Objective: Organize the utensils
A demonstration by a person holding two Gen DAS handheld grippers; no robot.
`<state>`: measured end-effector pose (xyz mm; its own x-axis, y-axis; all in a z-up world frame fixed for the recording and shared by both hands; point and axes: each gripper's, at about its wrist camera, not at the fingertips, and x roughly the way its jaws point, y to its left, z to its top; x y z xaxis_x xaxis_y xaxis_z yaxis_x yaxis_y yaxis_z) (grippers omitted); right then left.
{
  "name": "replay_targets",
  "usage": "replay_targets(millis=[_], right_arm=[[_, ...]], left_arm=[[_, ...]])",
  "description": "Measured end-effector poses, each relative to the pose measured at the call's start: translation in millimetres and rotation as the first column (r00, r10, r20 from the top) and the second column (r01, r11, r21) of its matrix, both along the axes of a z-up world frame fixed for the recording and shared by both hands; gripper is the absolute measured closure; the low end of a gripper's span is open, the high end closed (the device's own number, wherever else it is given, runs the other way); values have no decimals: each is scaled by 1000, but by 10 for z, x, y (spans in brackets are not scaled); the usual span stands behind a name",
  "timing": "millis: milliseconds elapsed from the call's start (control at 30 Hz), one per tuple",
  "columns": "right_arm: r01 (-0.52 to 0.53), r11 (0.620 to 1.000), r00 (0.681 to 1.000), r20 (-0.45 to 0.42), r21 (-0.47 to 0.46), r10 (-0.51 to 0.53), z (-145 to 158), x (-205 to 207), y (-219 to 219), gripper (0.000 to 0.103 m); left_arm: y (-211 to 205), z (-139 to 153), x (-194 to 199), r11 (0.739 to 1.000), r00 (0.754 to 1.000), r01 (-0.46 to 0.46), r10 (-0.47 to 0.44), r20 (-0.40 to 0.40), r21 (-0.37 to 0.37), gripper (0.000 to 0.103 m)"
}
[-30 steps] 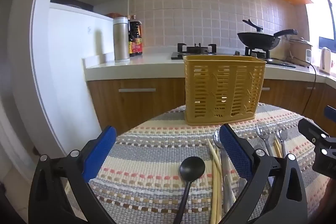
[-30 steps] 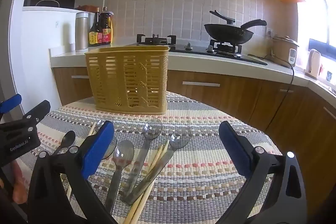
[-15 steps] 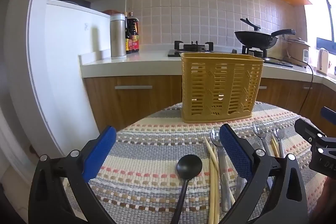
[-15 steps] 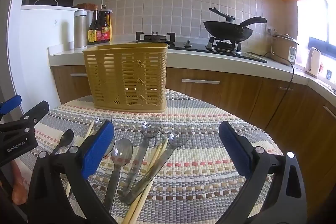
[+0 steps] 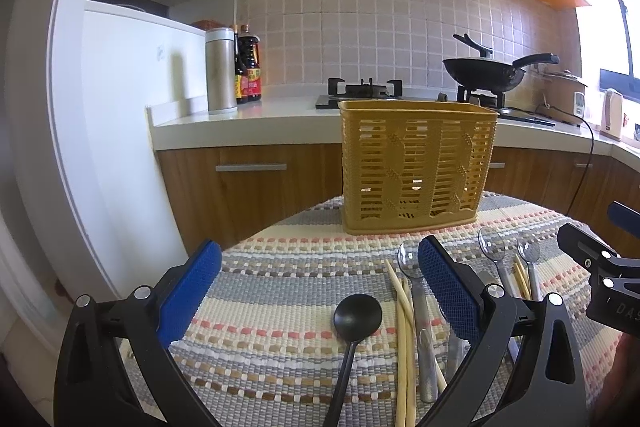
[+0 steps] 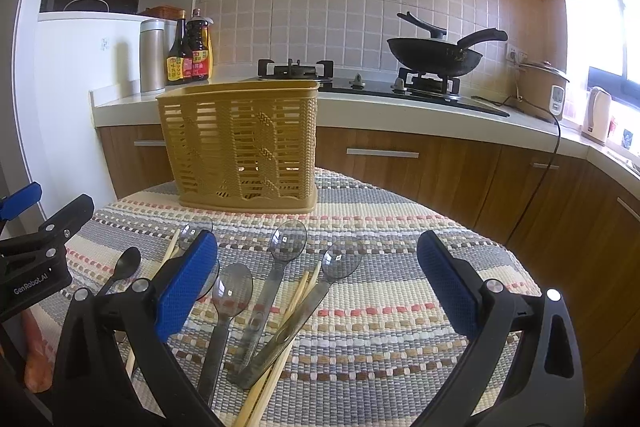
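While hovering low over the striped woven mat [image 5: 280, 311] on the worktop, left gripper [image 5: 320, 291] with jaws spread wide and holding nothing, blue pads [image 5: 188, 291] well apart. Right between them, a black spoon [image 5: 357, 315] lying flat on the mat, bowl pointing away toward the basket. Just beside it to the right, a pair of pale chopsticks [image 5: 402, 315] and a clear plastic spoon [image 5: 408, 259], partly hidden behind the right-hand pad. Same deal for the right gripper [image 6: 316, 279]: jaws wide open, empty, hanging over the mat too. In front of it, a loose cluster of clear and smoky plastic spoons [image 6: 288, 239], handles fanning toward the camera, with more chopsticks [image 6: 296, 303] lying crosswise among them, touching the handles. Hard to say exactly how many spoons, since some overlap and one hides behind the left pad. Further back on the mat, upright, a yellow slotted utensil basket [image 6: 240, 147], well apart from the utensils and looking empty through the slots, though can't be fully sure. Behind all that, kitchen counter [image 6: 400, 107] with a gas hob, a black wok [image 6: 434, 57] sitting on a burner, a steel flask [image 5: 220, 71] and dark sauce bottles [image 6: 190, 51] off to the left, rice cooker [image 6: 544, 83] and kettle at the far right. Also visible at the left edge of the right wrist view: the other gripper's black body.
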<state>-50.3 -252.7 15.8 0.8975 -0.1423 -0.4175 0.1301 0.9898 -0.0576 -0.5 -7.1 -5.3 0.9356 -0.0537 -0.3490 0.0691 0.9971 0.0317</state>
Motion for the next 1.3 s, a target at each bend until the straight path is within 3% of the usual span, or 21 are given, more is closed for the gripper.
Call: replay_targets(millis=[1300], right_arm=[[-1,1000,1000,1,10,1,16,-12,-19,7]], left_arm=[[51,10,2,1000,1000,-9,9,-6,-6,7]])
